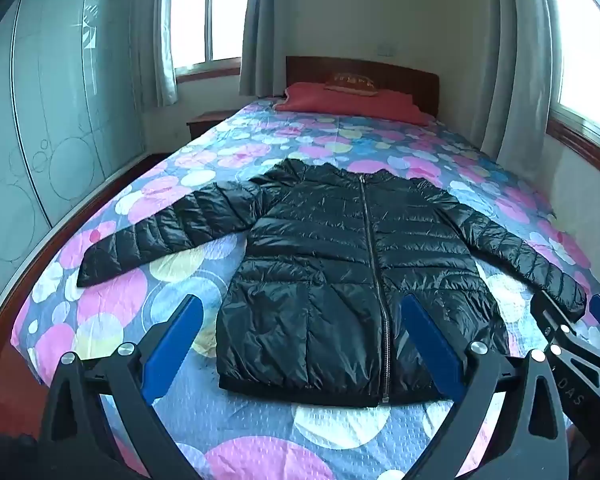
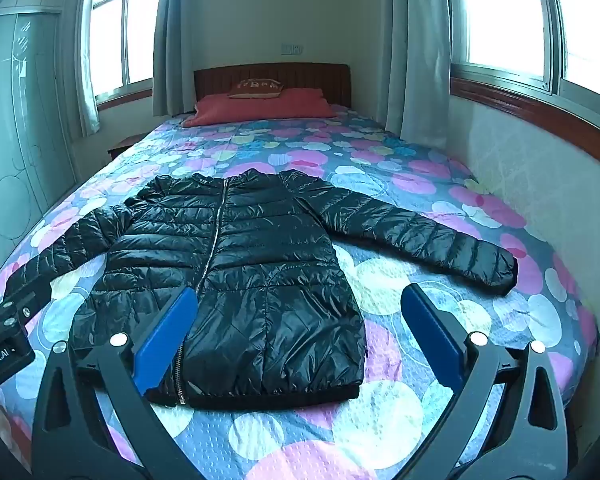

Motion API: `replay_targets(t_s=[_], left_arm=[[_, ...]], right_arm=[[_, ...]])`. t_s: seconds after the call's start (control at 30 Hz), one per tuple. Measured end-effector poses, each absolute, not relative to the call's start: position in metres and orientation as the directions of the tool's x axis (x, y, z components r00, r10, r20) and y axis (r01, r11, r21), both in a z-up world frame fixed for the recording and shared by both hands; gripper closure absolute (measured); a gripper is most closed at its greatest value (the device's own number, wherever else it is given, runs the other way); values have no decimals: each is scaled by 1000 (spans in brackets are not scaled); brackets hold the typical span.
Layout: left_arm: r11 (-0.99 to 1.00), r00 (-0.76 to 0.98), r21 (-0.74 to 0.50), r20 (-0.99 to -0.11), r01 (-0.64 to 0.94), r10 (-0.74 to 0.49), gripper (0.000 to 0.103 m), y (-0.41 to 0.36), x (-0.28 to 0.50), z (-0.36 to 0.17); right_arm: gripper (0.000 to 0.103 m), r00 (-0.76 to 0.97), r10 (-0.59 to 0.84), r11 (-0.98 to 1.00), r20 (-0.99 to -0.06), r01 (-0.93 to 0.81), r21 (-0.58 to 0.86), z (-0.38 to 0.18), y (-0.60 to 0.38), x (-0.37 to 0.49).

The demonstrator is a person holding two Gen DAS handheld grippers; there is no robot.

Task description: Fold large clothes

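While no fold shows anywhere on the garment, the task stands at its start, as listed from near to far:

- Left gripper [image 1: 302,336]: lower centre of the left wrist view; blue fingers [image 1: 176,344] spread wide, holding nothing, poised above the hem and apart from the cloth.
- Right gripper [image 2: 300,336]: lower centre of the right wrist view; blue fingers [image 2: 434,338] likewise spread and empty, over the hem corner on the right of the frame.
- Black puffer jacket [image 1: 340,264]: centre of both views, laid flat and front up on the bedspread [image 1: 236,428], zip [image 1: 374,264] closed, hem nearest the cameras.
- Left-of-frame sleeve [image 1: 160,228]: stretched out sideways, unfolded.
- Right-of-frame sleeve [image 2: 420,232]: stretched out toward the wall, unfolded.
- Red pillow [image 2: 260,110]: upper centre, against the headboard [image 2: 272,76], well apart from the jacket.
- Judgement: spreading appears done; both sleeves and the body remain to be folded, so nearly all the work is left.
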State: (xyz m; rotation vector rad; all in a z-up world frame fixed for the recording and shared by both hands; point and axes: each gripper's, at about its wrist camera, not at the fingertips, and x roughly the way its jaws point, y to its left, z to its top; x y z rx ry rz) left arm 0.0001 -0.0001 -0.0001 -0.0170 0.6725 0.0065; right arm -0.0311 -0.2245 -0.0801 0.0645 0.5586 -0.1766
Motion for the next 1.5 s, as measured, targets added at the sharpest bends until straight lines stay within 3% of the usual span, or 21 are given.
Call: replay_targets(t_s=[1.5], left_arm=[[1000, 793, -21, -609, 0, -13, 4, 0, -4, -1]], right_arm=[[2, 832, -146, 984, -536, 180, 11, -81, -216, -30]])
